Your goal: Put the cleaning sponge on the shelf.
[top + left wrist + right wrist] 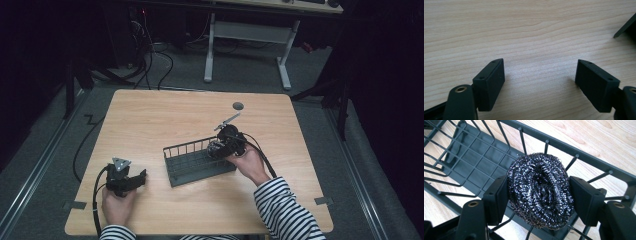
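The right tool (pixel 539 195) is clamped on a dark round scouring pad of coiled steel wire (pixel 540 190), with one jaw pressing on each side of it. In the right gripper view the pad hangs over one end of the dark grey wire rack with the grid floor (pixel 474 155), above its rim and not yet resting on the floor. In the high view the right tool (pixel 220 146) stands at the right end of the rack (pixel 192 167), which lies near the middle of the light wooden worktop (pixel 165 115).

I judge that the pickup is done and the carrying is almost done. What is left is to lower the pad into the rack, to release it and to take the tool away. The rack floor under the pad looks free, so there is room for it.

The left tool (pixel 540 82) has its jaws wide apart with nothing between them, and it rests low over the bare worktop. In the high view it (pixel 131 181) is well apart from the rack, at the front left.

Some things are hard to make out. The high view is dim, so the pad there is only a dark blot at the tool. The lower part of the pad is cut off behind the rack wires, so I cannot tell if it touches a wire. A corner of the rack (pixel 625 27) enters the left gripper view at the right edge, cut off.
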A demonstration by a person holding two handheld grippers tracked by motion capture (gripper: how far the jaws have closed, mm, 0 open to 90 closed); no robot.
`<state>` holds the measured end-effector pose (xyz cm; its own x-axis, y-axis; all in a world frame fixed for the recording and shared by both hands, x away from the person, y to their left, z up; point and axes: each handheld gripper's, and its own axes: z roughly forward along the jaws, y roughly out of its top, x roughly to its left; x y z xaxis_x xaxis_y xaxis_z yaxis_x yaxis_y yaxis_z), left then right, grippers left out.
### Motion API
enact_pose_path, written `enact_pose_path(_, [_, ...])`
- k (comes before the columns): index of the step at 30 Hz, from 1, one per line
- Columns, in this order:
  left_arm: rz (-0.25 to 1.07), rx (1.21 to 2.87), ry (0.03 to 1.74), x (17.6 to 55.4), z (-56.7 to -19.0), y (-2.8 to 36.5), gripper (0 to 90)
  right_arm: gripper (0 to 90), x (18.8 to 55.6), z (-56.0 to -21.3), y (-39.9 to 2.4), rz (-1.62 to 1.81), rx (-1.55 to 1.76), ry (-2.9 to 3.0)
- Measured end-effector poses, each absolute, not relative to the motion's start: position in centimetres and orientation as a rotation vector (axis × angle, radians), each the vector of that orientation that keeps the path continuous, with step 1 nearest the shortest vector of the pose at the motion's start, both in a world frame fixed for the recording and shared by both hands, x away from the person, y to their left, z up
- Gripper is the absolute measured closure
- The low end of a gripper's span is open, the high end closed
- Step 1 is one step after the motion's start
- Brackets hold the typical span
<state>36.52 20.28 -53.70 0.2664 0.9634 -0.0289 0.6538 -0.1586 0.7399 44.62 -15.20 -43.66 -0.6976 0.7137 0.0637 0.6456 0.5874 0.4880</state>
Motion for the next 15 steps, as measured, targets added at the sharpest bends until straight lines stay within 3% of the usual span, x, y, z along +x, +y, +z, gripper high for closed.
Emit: enact_pose_path(15, [0.614,1.897,1.46,36.5,-53.7,20.3,24.1,32.0,43.9,-42.7,-15.8,0.797,1.111,2.646])
